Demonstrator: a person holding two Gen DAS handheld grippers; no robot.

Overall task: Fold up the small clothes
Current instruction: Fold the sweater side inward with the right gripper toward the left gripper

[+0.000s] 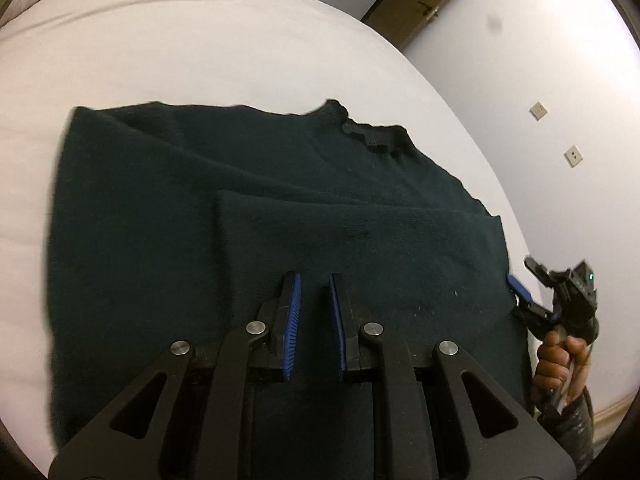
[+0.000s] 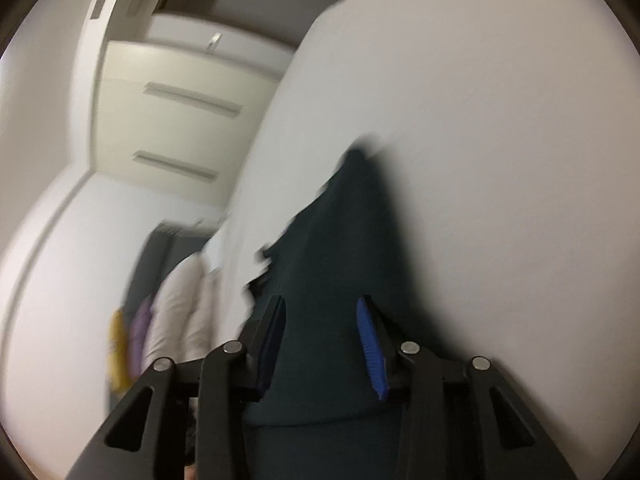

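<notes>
Dark green sweater spread flat on the white bed, collar toward the far edge, one panel already laid over the body as a broad fold across the near half; judged mid-fold, with a side or sleeve turned in and a further fold outstanding. Left gripper hovering just above the folded panel, jaws parted with a narrow gap, nothing between the blue pads; seemingly released, not gripping cloth. Right gripper at the garment's right edge, blurred in its own view, jaws wide apart with dark cloth lying in the gap between the fingers; not visibly clamped, so read as open around the edge rather than pinching it. In the left view, right gripper beside the hem, held by a hand. Next move likely calls for closing on the edge or hem, lifting both sides evenly, carrying toward the collar; risk of the loose panel slipping or bunching.
</notes>
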